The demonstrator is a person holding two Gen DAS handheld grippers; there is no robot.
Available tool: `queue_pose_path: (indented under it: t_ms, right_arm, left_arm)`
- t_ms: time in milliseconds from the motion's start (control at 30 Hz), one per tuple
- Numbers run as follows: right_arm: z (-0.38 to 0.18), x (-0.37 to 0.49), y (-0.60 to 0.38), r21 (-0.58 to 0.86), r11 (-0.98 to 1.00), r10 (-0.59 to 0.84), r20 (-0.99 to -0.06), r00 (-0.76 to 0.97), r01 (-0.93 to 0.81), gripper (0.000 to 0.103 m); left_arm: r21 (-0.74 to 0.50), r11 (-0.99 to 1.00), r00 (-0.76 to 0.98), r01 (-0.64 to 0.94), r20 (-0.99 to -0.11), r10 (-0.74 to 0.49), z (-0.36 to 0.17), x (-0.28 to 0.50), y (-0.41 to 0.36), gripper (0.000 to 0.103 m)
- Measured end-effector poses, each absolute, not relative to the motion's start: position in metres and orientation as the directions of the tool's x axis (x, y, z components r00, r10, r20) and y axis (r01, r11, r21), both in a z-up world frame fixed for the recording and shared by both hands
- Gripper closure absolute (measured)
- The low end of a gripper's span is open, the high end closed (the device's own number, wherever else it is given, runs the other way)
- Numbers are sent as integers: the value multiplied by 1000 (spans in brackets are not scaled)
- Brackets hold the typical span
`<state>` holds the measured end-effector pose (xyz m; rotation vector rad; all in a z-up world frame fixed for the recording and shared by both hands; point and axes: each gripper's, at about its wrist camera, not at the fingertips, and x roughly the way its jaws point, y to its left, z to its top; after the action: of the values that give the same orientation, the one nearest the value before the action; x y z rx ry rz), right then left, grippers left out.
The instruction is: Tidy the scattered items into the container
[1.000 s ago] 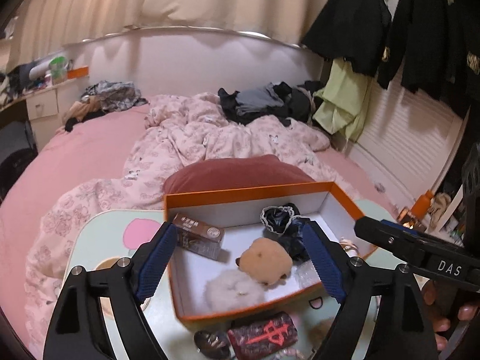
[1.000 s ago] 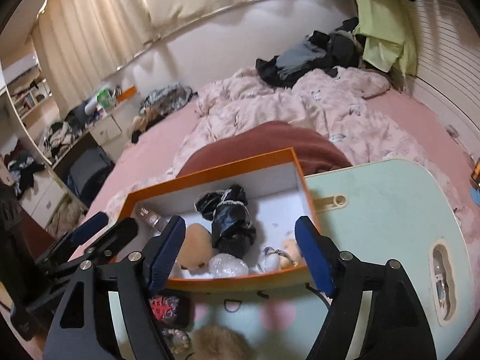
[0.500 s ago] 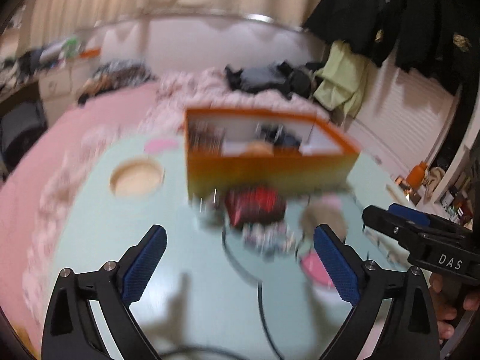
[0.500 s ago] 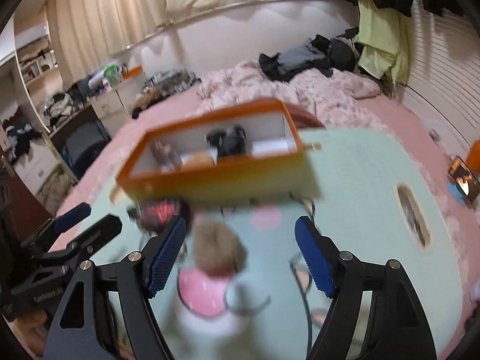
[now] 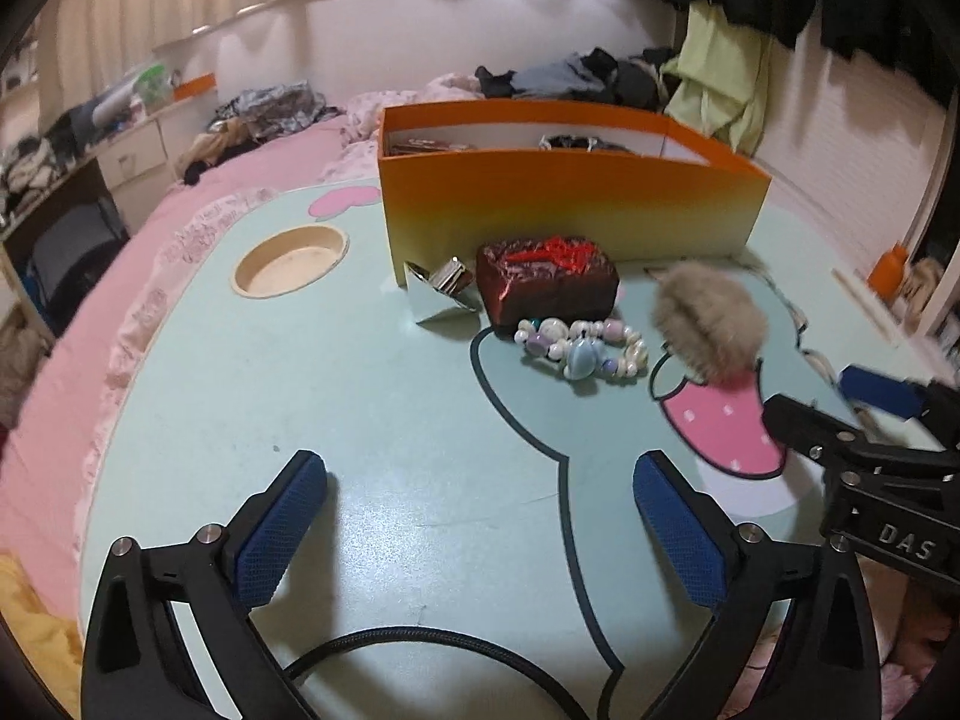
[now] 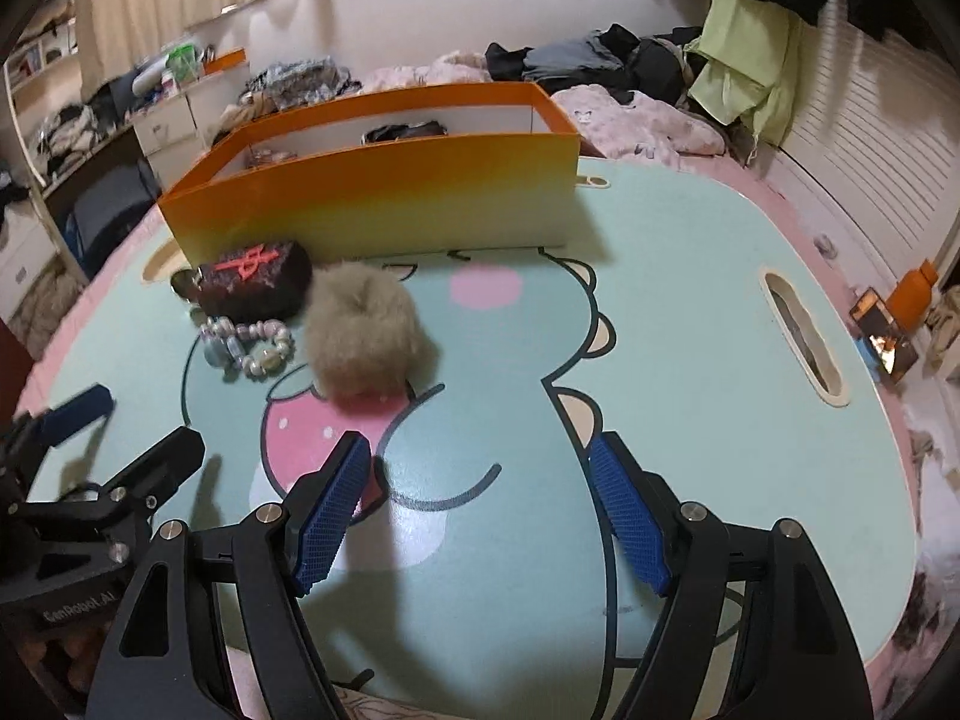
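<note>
Take the orange box (image 5: 570, 204) as your landmark: it stands on the pale green lap table (image 5: 372, 396), which rests on the pink bed (image 5: 90, 276). Inside the box you can make out a dark bundle and the top of a packet over the rim; the rest is hidden by its front wall.

Just in front of that wall lies the dark red pouch (image 5: 547, 279) with red markings, nearly touching the box. At the pouch's right, a little further from the box, sits the grey-brown fur pompom (image 5: 711, 319). The bead bracelet (image 5: 581, 348) lies between the two, on the side of the pouch away from the box. At the pouch's left, by the box's front corner, sit a small shiny triangular piece (image 5: 433, 300) and a metal clip touching it.

Your left gripper (image 5: 480, 510) hangs well short of the box, jaws opening, nothing between them. Your right gripper (image 6: 477, 510) is spread apart and empty too, nearest the pompom.
</note>
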<state>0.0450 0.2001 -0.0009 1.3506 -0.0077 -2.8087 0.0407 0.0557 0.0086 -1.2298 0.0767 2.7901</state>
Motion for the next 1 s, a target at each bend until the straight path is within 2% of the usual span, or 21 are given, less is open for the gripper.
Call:
queue_pose_path:
  t_ms: [33, 100, 1000]
  right_arm:
    - [-2, 44, 200, 11, -1000, -22, -783, -622, 22, 22]
    - [-3, 44, 201, 10, -1000, -18, -785, -620, 18, 19]
    - [-2, 45, 200, 10, -1000, -20, -786, -618, 20, 15]
  left_arm:
    - [6, -995, -670, -104, -739, 66, 8, 40, 55, 0]
    - [5, -994, -669, -106, -740, 67, 8, 41, 55, 0]
    - [3, -994, -671, -105, -739, 69, 8, 41, 54, 0]
